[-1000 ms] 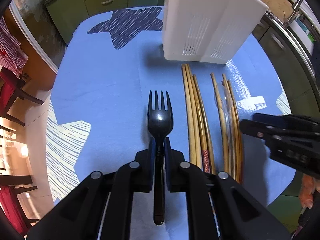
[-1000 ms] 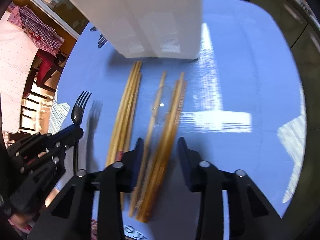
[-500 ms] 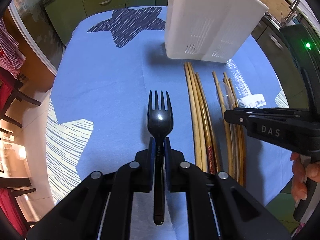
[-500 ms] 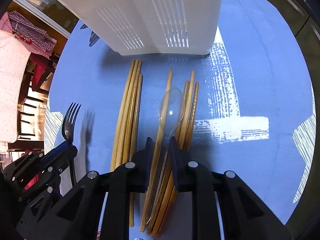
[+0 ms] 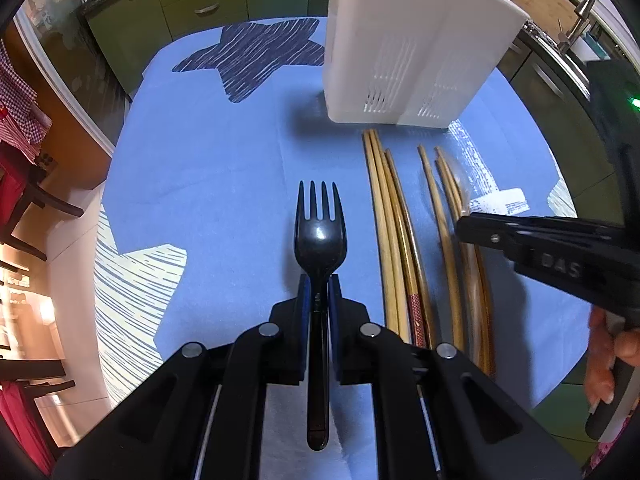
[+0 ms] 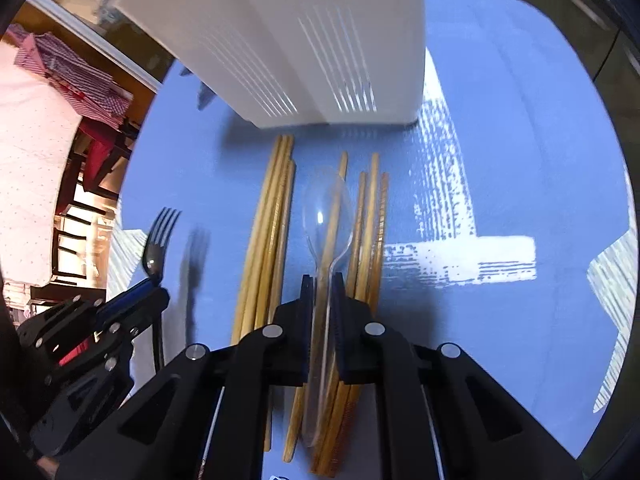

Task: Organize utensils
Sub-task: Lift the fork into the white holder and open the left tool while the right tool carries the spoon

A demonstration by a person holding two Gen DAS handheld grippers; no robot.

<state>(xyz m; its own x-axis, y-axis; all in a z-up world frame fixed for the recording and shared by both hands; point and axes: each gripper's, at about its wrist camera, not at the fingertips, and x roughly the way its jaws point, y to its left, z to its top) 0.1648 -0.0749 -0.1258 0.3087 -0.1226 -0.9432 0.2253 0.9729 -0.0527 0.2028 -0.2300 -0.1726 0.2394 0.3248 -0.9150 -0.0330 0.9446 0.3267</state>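
Note:
My left gripper [image 5: 319,292] is shut on a black plastic fork [image 5: 320,236], tines pointing away, held above the blue tablecloth. My right gripper [image 6: 322,292] is shut on a clear plastic spoon [image 6: 327,216], lifted just above the wooden chopsticks [image 6: 268,232]. The chopsticks lie in two bundles on the cloth, also in the left wrist view [image 5: 390,232]. A white slotted utensil holder [image 5: 408,48] stands upright beyond them; it also fills the top of the right wrist view [image 6: 304,40]. The fork [image 6: 158,240] and left gripper [image 6: 160,288] appear at the left of the right wrist view.
The round table has a blue cloth [image 5: 224,160] with star prints. Green cabinets [image 5: 168,4] stand behind it, a sink tap [image 5: 580,12] at far right, dark chairs [image 5: 28,196] on the left. The right gripper [image 5: 476,228] enters the left wrist view from the right.
My right gripper closed on the clear spoon and lifted it off the chopsticks, moving nearer the holder. My left gripper keeps hold of the fork, almost still.

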